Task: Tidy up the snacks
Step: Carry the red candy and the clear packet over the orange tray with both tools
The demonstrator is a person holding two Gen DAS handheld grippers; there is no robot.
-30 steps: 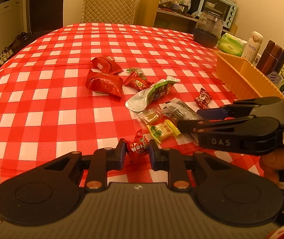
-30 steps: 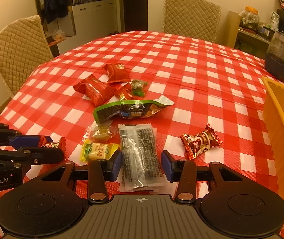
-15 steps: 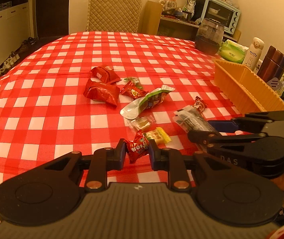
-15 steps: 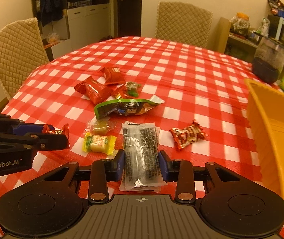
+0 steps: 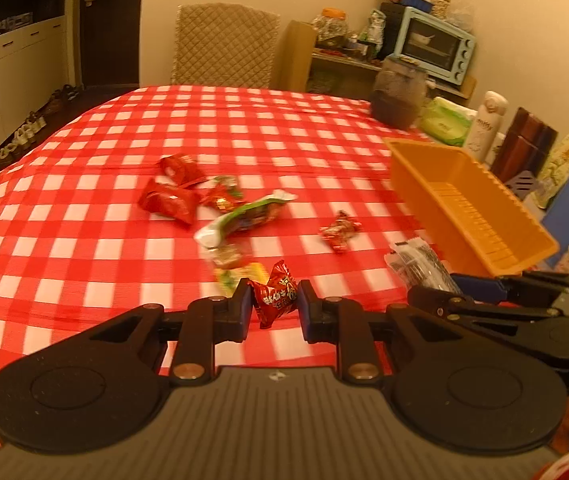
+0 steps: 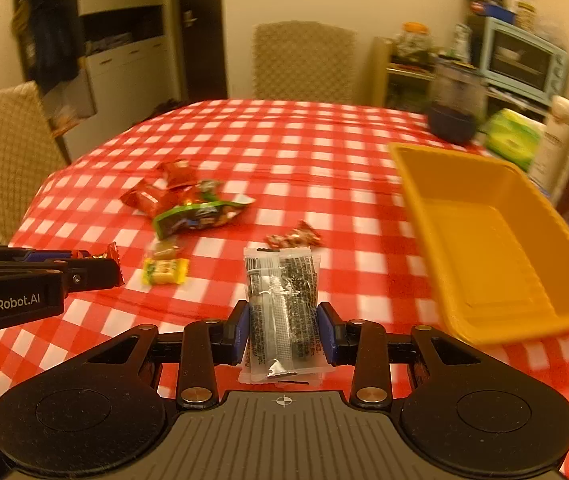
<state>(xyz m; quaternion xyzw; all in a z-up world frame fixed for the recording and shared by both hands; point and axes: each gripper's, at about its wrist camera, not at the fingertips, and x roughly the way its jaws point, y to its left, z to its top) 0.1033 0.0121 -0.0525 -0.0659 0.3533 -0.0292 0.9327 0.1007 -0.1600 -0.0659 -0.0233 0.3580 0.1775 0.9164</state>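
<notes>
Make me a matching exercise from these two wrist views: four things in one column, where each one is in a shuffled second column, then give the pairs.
Things:
1. red candy
2. clear seaweed packet
3. yellow candy
4. orange basket

Places:
A. lying loose on the checked tablecloth
B. between the left gripper fingers
C. on the table's right side, nothing inside
D. between the right gripper fingers

Pairs: 1-B, 2-D, 3-A, 4-C

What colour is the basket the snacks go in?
Orange, plain inside and out; the basket shows best in the right wrist view.
</notes>
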